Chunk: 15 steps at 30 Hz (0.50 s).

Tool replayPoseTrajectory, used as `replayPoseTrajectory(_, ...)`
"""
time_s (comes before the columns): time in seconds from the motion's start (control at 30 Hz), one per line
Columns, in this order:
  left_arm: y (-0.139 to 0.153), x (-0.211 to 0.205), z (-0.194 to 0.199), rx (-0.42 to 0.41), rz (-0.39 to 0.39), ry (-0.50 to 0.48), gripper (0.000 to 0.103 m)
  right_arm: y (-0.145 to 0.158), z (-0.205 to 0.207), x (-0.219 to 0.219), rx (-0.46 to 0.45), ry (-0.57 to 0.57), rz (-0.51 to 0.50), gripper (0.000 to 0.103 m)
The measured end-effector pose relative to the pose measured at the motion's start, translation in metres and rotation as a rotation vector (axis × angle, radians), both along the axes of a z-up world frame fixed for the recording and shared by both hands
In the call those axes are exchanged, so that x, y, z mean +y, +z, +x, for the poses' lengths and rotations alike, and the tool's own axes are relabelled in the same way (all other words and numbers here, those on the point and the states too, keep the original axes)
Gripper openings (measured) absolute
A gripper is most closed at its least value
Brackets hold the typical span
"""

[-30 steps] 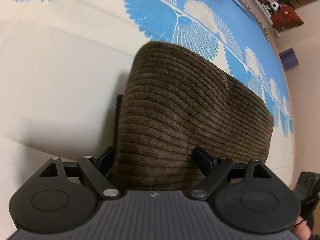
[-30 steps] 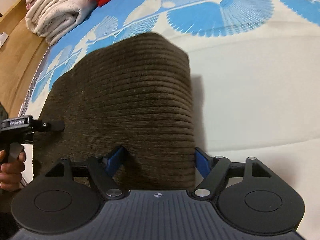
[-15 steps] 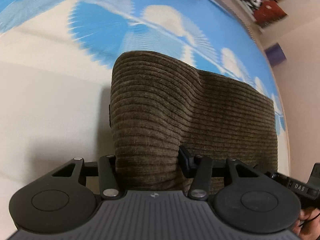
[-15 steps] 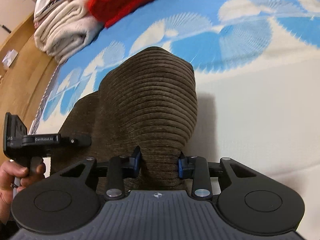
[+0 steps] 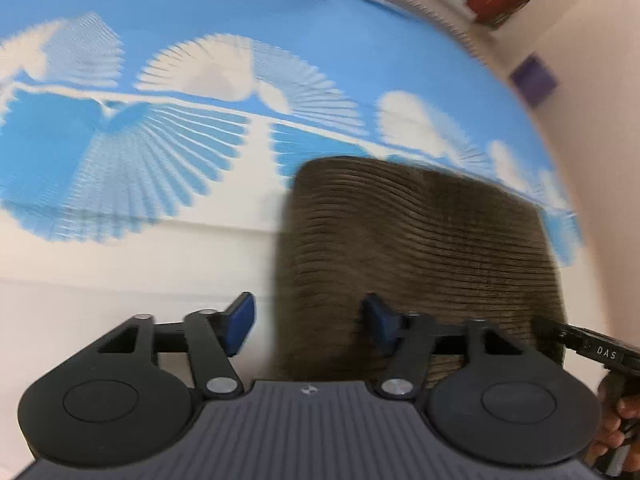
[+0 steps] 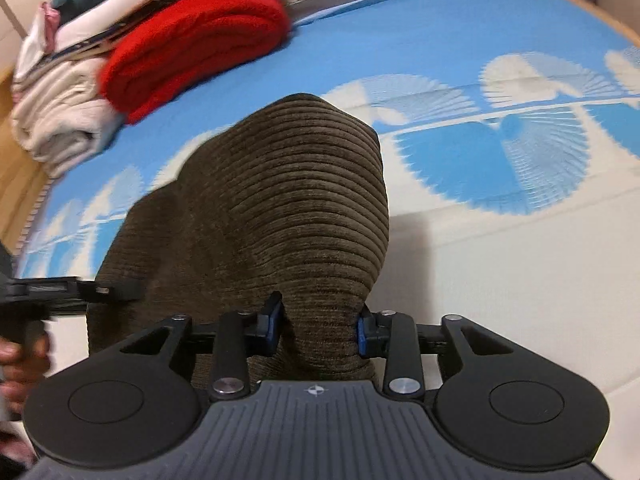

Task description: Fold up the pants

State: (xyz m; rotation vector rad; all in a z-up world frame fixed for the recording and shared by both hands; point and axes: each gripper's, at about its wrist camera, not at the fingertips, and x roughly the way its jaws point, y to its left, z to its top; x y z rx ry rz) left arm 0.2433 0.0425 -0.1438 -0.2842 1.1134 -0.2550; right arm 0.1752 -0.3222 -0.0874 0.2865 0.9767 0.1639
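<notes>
Bed cover [image 5: 120, 152], blue with white fan motifs above a cream band, fills the field ahead of both tools. Corduroy pants [image 6: 280, 208], brown and already doubled into a thick block, lie on it directly before the right gripper [image 6: 318, 324] and ahead-right of the left gripper [image 5: 308, 320]. A stack of folded laundry [image 6: 168, 52] sits far ahead-left of the right tool. The right gripper's jaws have just been opening slightly, yet its pads remain pressed on a bunched ridge of cloth. The left gripper's jaws have just been opening: the left pad stands clear over bare cover, so the cloth edge between them is released. Risk: with one side free and the other clamped, any pull would probably skew or unroll the fold.
</notes>
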Motion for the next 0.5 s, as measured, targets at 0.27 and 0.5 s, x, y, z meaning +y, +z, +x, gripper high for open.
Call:
replayPoseTrajectory(0.27,0.041,-0.032,-0.045,-0.211,0.134,-0.279,0.039,0.025,-0.021,0.004,-0.197,0.067,-0.129,0.043)
replayPoseTrajectory(0.5,0.007,-0.039,-0.055,-0.051,0.265,-0.272,0.04,-0.037,-0.033,0.055,0.066,0.44,-0.249,0.042)
